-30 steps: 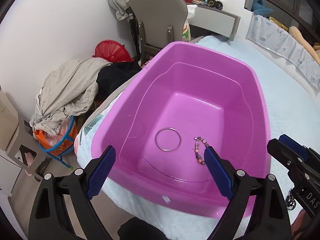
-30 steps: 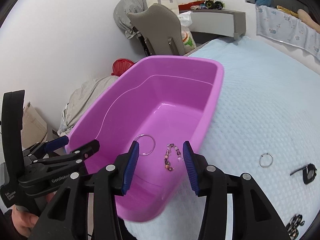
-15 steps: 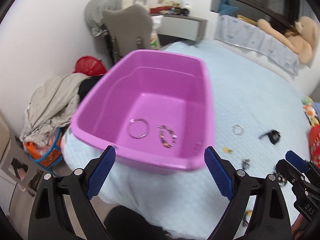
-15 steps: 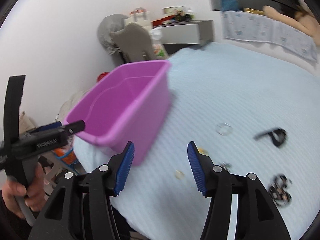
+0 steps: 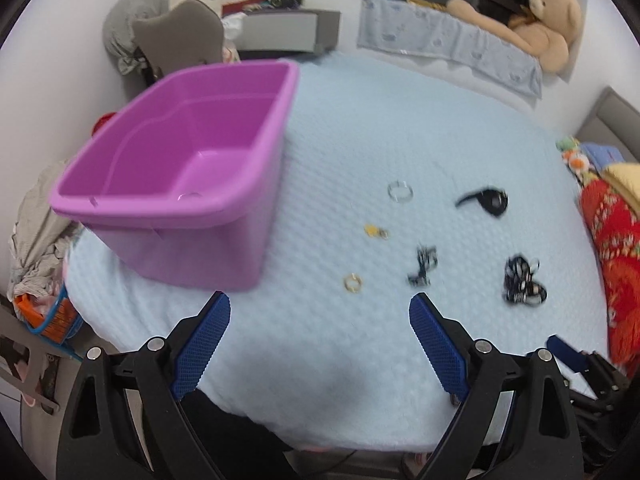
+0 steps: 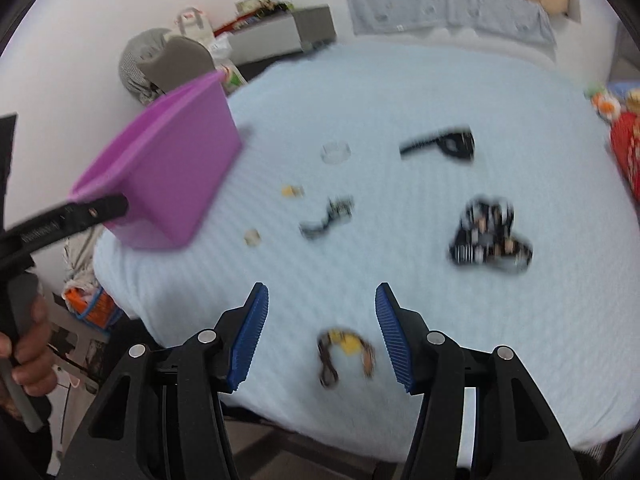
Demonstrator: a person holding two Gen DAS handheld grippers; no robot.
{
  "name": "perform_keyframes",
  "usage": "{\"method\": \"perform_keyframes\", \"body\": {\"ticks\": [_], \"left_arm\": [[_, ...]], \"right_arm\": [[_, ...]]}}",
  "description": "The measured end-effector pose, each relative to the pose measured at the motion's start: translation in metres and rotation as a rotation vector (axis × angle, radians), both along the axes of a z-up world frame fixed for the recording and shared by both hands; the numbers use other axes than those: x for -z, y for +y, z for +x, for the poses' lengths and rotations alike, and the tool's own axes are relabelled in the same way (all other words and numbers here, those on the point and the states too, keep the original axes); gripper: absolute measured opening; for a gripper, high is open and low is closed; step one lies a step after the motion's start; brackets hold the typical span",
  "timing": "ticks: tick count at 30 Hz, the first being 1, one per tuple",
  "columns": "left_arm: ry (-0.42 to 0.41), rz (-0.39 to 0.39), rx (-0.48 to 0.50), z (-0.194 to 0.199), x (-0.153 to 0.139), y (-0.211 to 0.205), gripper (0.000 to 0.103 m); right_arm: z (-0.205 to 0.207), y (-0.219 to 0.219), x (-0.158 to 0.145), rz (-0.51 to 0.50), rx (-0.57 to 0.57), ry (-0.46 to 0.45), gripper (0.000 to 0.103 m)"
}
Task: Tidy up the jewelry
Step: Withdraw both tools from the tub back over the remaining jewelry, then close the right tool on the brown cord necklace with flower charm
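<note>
A purple tub (image 5: 172, 168) stands on the left of the light blue bedspread (image 5: 360, 128); a silver ring (image 5: 190, 195) just shows inside it. Loose jewelry lies right of the tub: a silver ring (image 5: 400, 191), a small gold piece (image 5: 376, 231), a gold ring (image 5: 353, 282), a black chain (image 5: 423, 265), a black beaded bundle (image 5: 522, 278) and a black strap piece (image 5: 486, 200). My left gripper (image 5: 318, 320) hangs open and empty over the bed's near edge. My right gripper (image 6: 322, 312) is open; a brown and yellow piece (image 6: 346, 350) lies on the bedspread between its fingers, untouched.
A grey chair (image 5: 178, 36) and a grey shelf (image 5: 288, 28) stand behind the tub. Clothes and an orange basket (image 5: 48, 316) lie on the floor at left. A teddy bear (image 5: 548, 24) sits at the back right, red fabric (image 5: 612, 248) at the bed's right edge.
Both views have swung right, from looking down into the tub to the bedspread with the loose jewelry. The right jaws have widened a little. Both now frames are motion-blurred.
</note>
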State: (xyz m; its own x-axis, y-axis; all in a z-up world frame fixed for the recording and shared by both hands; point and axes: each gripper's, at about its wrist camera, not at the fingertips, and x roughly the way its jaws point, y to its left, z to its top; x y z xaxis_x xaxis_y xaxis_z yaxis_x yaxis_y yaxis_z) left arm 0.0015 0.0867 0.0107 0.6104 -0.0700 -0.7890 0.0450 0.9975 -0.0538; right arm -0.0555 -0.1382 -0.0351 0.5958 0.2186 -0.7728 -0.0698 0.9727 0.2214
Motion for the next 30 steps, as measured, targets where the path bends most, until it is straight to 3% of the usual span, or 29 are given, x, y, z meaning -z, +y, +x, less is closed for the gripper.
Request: {"method": "perform_keyframes", "body": {"ticks": [8,18,20,24,26,30], "left_arm": [[0.046,0.028,0.014,-0.013,0.042,-0.014,0.09],[0.098,0.083,0.001,0.013,0.085,-0.019,0.09],[0.11,0.084,-0.002,0.016,0.091,-0.019,0.09],[0.127,0.088,0.003,0.021,0.1,-0.02,0.09],[0.134,0.09,0.004,0.023,0.103,-0.022,0.09],[0.142,0.09,0.008,0.028,0.107,-0.025,0.09]], "right_arm": [[-0.01,-0.009,0.074,-0.048,0.044,0.091,0.054],[-0.002,-0.009,0.108,-0.099,0.073,0.115,0.052],[0.001,-0.006,0.113,-0.12,0.068,0.117,0.037],[0.002,-0.005,0.118,-0.148,0.063,0.102,0.025],[0.001,-0.007,0.118,-0.146,0.06,0.093,0.006],[0.0,-0.01,0.115,-0.139,0.051,0.086,0.005]]}}
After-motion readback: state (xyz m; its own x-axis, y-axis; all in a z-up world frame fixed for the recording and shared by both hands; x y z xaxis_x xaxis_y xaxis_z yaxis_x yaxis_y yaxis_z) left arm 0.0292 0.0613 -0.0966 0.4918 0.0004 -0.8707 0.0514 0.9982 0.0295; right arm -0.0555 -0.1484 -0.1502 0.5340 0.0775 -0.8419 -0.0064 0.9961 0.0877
